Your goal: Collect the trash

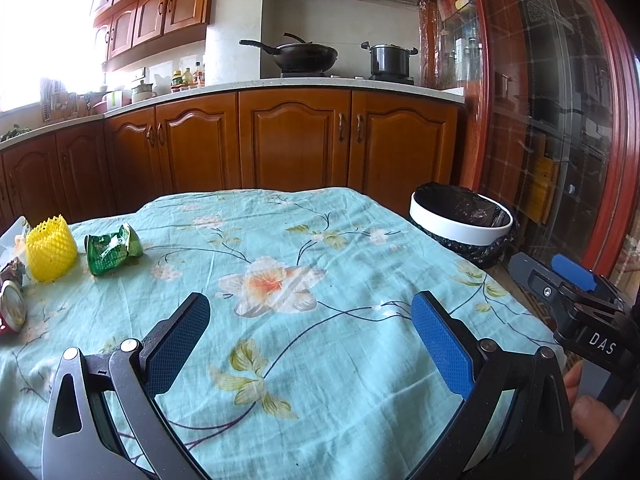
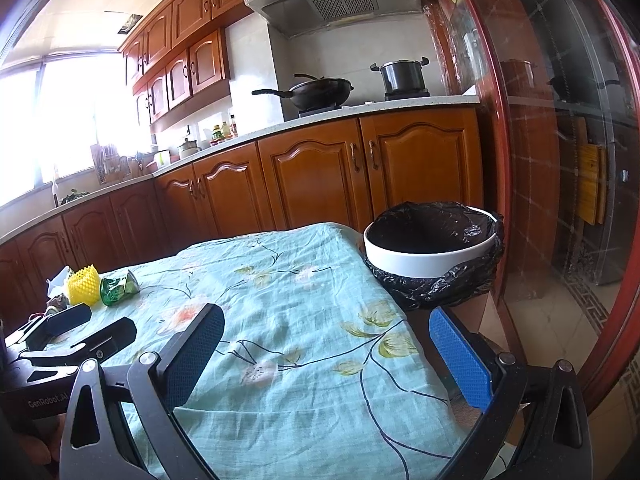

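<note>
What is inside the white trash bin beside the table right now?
The trash bin is lined with a black bag. In the right wrist view only dark liner shows inside, with no trash visible. The bottom is hidden by the rim and shadow.

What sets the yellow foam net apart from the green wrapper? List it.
The yellow foam net stands upright as an open mesh tube; the green wrapper lies crumpled and flattened on the cloth. The net looks matte with a spiky top edge; the wrapper is shiny and printed. The net sits further left than the wrapper. Both rest on the floral tablecloth, near its left side, untouched by either tool.
</note>
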The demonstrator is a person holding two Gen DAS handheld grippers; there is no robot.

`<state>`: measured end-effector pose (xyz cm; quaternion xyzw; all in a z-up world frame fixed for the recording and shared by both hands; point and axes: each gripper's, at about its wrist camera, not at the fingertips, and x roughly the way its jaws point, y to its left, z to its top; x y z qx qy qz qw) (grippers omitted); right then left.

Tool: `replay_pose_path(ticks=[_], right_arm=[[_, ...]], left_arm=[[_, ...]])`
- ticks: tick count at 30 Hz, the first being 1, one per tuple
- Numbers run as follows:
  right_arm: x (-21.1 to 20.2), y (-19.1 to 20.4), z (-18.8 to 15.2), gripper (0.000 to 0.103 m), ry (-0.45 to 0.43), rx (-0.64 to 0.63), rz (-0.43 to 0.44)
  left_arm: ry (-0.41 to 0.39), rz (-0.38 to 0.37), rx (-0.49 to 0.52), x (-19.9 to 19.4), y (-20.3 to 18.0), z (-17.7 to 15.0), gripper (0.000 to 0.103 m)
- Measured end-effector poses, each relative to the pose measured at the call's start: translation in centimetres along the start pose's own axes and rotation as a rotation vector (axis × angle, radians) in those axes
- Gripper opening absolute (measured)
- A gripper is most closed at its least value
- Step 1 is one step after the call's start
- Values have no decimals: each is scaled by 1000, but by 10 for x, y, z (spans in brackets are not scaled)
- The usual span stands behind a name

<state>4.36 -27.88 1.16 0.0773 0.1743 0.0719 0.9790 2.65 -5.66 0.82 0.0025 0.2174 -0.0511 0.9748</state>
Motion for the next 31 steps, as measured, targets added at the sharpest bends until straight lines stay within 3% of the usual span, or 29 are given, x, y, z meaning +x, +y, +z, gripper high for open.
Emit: replay_pose_path(ticks=[31], right_arm=[[17,-3,3,103,63,31,12]], left_arm=[[68,-37,-25,17,9,0,103]])
